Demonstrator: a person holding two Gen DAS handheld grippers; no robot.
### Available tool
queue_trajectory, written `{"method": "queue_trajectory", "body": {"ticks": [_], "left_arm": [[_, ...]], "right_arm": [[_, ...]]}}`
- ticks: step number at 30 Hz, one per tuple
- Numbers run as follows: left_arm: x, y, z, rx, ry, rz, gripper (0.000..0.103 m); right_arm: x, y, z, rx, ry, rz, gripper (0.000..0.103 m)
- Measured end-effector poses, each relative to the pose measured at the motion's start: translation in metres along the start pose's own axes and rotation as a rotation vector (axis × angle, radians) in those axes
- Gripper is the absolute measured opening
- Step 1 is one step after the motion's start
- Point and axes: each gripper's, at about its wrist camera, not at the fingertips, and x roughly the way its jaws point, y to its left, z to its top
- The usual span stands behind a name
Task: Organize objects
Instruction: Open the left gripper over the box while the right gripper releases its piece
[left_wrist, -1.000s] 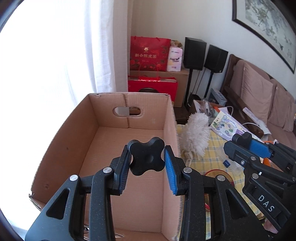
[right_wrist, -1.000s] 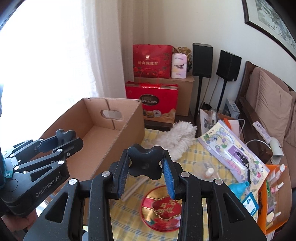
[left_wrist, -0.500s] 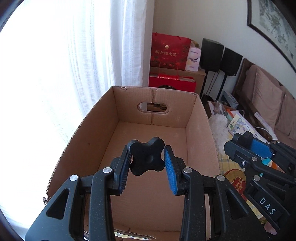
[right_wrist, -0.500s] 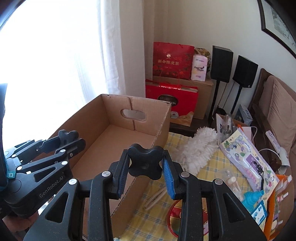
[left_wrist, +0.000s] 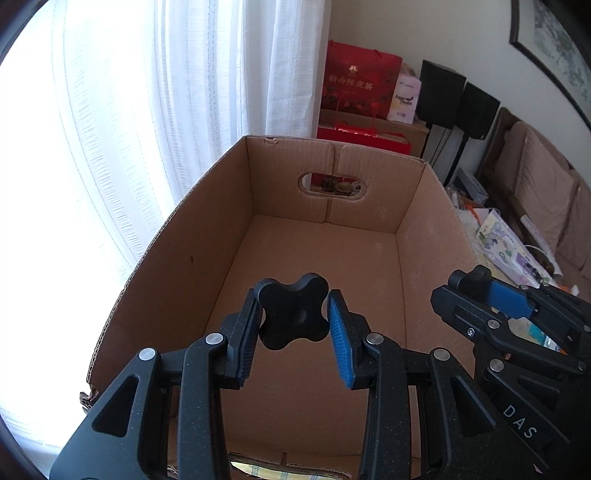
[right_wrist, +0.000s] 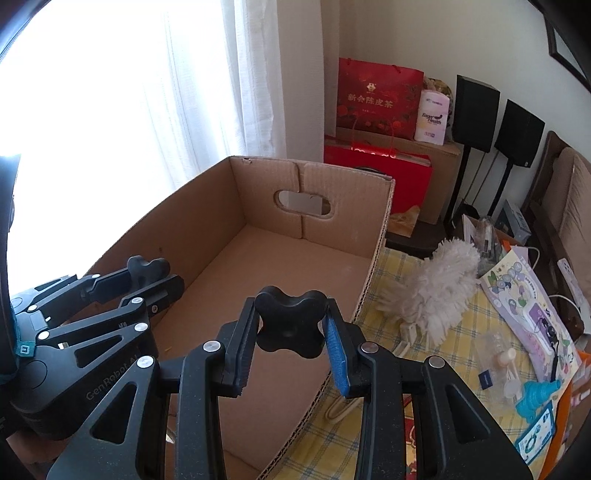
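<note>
An open brown cardboard box (left_wrist: 236, 236) with a handle slot in its far wall stands on the table; it also shows in the right wrist view (right_wrist: 376, 236). Nothing lies inside it. My left gripper (left_wrist: 293, 314) is open and empty, held above the box's near end. My right gripper (right_wrist: 291, 325) is open and empty, above the box's right wall; it shows in the left wrist view (left_wrist: 491, 295) at the right. A fluffy white duster (right_wrist: 436, 288), a small clear bottle (right_wrist: 498, 350) and a teal plastic piece (right_wrist: 535, 398) lie on the yellow checked cloth (right_wrist: 399, 266).
A printed leaflet (right_wrist: 517, 295) and more clutter lie at the table's right. Red gift bags (right_wrist: 376, 99), a carton and two black speakers (right_wrist: 476, 110) stand behind the box. A white curtain (left_wrist: 207, 92) hangs at the left. A sofa (left_wrist: 546, 192) is at the right.
Both grippers have swung left towards the box: it now fills the left wrist view, and the duster and table clutter have slid to the right. Both stay open and empty.
</note>
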Motion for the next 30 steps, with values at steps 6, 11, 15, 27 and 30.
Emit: {"method": "queue_trajectory", "body": {"ticks": [6,11,15,27,30], "left_arm": [[0.007,0.006,-0.007,-0.002,0.028,0.007,0.034],[0.007,0.011,-0.007,-0.022,0.027,0.009,0.045],[0.003,0.014,-0.003,-0.037,0.013,0.012,0.054],[-0.015,0.013,0.006,-0.052,-0.039,0.002,0.082],[-0.017,0.01,0.007,-0.051,-0.043,-0.009,0.085]], "right_arm": [[0.011,0.004,-0.005,-0.006,0.023,0.009,0.035],[0.011,0.007,-0.007,-0.014,0.021,0.0,0.037],[0.006,0.006,-0.006,-0.005,0.011,0.002,0.04],[-0.024,-0.009,0.002,0.024,-0.062,-0.051,0.076],[-0.03,-0.015,0.003,0.029,-0.073,-0.08,0.083]]}}
